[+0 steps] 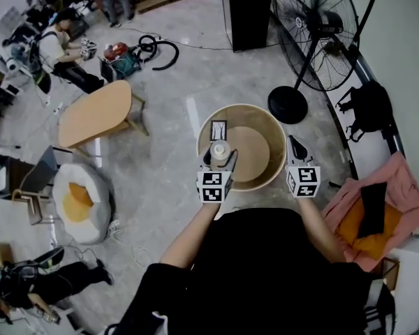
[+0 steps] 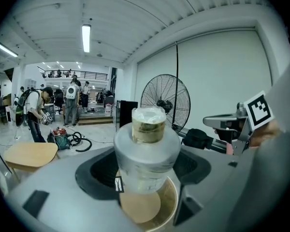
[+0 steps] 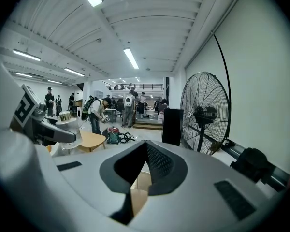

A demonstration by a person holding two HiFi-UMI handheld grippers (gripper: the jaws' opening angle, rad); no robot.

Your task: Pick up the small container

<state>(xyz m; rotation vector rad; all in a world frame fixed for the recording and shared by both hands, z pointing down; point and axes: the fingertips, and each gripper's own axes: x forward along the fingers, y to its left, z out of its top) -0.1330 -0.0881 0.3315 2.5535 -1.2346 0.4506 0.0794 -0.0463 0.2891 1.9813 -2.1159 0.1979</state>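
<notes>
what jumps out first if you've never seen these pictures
The small clear plastic container with pale contents stands out first, clamped in the left gripper above the round wooden tub on the floor. The right gripper is shut and empty by the tub's right rim. Beyond the tub, at the head view's upper right, stands a big black pedestal fan.

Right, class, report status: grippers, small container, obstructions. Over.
Left gripper shut on small container, held over the wooden tub. Right gripper shut, empty. Nothing in the way.
</notes>
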